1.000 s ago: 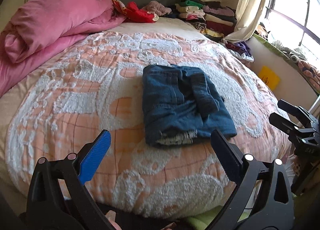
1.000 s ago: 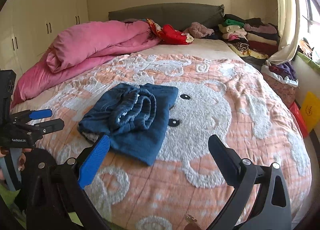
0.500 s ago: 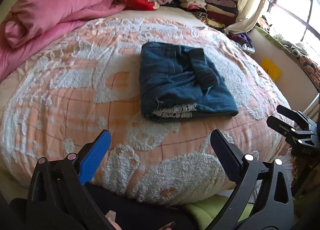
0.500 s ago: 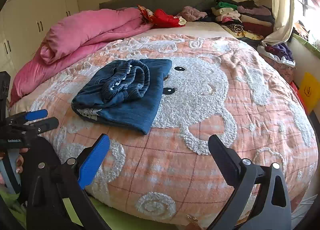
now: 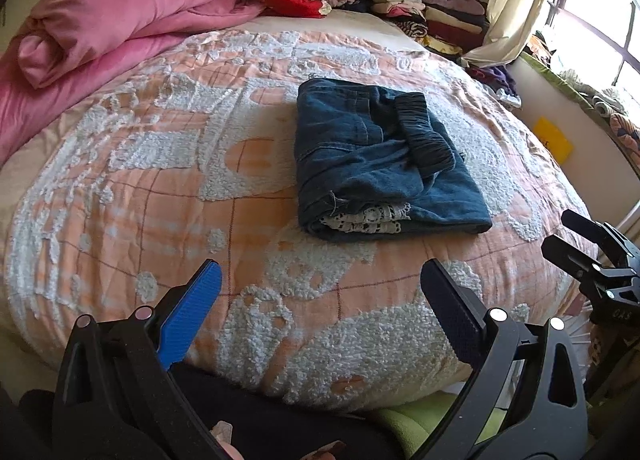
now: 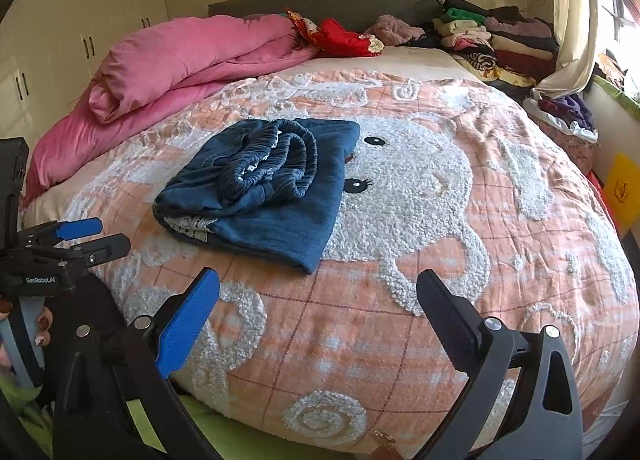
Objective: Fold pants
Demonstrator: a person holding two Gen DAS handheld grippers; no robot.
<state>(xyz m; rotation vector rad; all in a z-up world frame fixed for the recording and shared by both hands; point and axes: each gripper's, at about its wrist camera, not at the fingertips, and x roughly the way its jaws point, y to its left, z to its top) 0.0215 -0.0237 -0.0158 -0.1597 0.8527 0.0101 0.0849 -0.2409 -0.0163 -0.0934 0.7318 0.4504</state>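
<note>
The folded blue denim pants [image 5: 376,164] lay flat on the peach-and-white chenille bedspread [image 5: 160,188], near the middle of the bed, with a white lace hem showing at the near edge and the elastic waistband on top. The left gripper [image 5: 320,292] was spread wide and held nothing, clear of the fabric. The right gripper [image 6: 318,300] was likewise spread wide and empty. A pink duvet [image 6: 188,56] was bundled at the bed's far left.

I see daylight flooding in from the window [image 5: 600,20] at far right, blown out to white glare. The bedspread [image 6: 420,240] is evenly lit, shadows soft. Fisheye bending curves the edges; corners go dark, and focus stays sharp.
</note>
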